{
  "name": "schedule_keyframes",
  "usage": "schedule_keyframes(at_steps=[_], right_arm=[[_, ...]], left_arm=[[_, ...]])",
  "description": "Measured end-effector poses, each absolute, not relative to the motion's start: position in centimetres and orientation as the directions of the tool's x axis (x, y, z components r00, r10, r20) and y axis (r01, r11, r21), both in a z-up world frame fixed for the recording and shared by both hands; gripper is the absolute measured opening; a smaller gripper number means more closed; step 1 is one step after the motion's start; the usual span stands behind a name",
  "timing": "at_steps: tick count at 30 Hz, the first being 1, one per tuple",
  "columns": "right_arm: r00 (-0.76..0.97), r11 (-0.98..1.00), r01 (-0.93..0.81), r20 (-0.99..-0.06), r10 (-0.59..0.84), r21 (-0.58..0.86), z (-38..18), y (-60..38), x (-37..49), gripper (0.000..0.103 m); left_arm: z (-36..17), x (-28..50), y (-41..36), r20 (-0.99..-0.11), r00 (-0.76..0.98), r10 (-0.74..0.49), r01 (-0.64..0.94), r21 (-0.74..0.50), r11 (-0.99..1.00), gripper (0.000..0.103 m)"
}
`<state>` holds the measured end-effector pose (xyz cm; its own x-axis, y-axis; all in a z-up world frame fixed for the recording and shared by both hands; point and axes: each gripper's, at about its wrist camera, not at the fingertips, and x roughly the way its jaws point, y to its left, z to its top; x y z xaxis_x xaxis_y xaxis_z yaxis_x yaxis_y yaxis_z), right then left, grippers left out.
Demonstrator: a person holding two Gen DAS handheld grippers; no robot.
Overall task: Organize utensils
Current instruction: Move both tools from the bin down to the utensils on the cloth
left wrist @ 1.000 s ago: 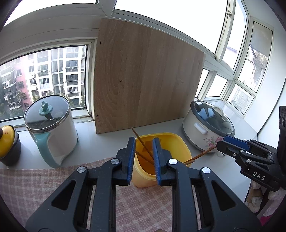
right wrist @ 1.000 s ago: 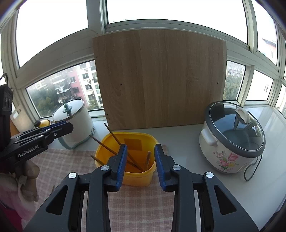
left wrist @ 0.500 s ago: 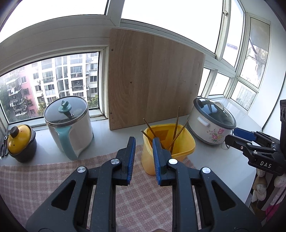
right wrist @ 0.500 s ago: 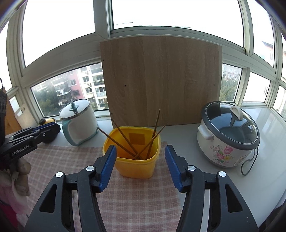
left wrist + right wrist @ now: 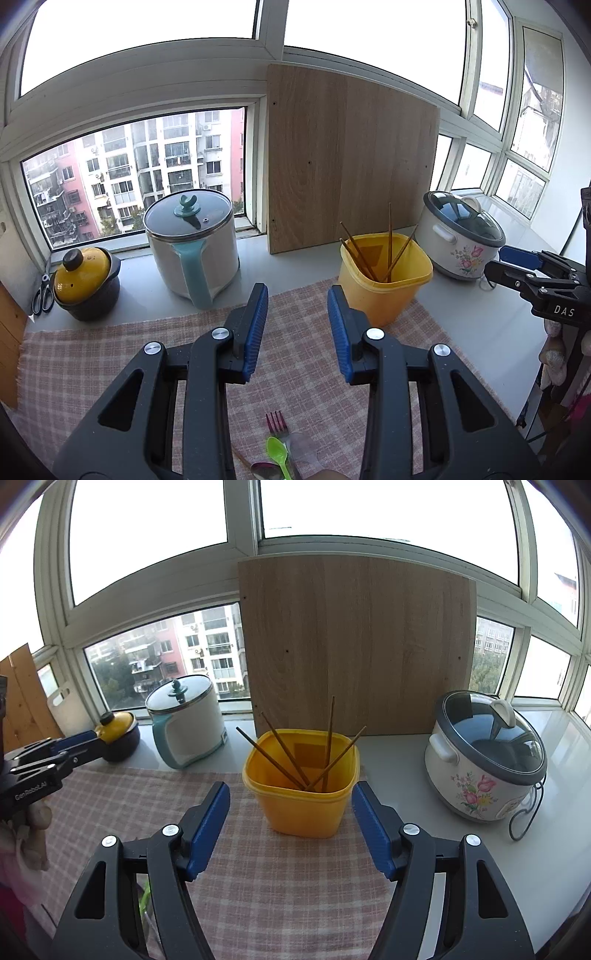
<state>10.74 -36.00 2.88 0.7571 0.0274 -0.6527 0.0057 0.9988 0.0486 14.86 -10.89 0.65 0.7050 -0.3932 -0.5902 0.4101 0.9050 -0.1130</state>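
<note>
Wooden board (image 5: 356,646) leans upright against the window behind everything. Checked cloth (image 5: 295,878) covers the near counter. Rice cooker (image 5: 484,755) with flower print sits right, off the cloth; white kettle pot (image 5: 186,725) with teal handle left, small yellow-lidded pot (image 5: 86,282) further left.

Yellow container (image 5: 301,781) stands on the cloth's far edge, 4 chopsticks (image 5: 328,738) leaning inside it.

My right gripper (image 5: 290,829) is released, jaws just been opening, wide apart, nothing between them, container just beyond. My left gripper (image 5: 297,330) likewise released and just been opening, empty, container off to its right.

Near edge, below left gripper: fork (image 5: 277,424), green spoon (image 5: 277,452), metal spoon (image 5: 266,470) lying together on the cloth.
</note>
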Motion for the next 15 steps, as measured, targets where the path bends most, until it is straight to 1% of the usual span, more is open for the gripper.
schedule_keyframes(at_steps=[7, 15], right_arm=[[0.736, 0.997, -0.047, -0.673, 0.073, 0.057, 1.7, -34.2, 10.1, 0.068], [0.678, 0.989, -0.144, -0.723, 0.133, 0.046, -0.9, -31.2, 9.7, 0.068]], left_arm=[[-1.3, 13.5, -7.6, -0.633, 0.686, -0.360, 0.376, -0.115, 0.920, 0.033], [-5.9, 12.6, -4.0, -0.719, 0.623, -0.310, 0.324, -0.124, 0.938, 0.033]])
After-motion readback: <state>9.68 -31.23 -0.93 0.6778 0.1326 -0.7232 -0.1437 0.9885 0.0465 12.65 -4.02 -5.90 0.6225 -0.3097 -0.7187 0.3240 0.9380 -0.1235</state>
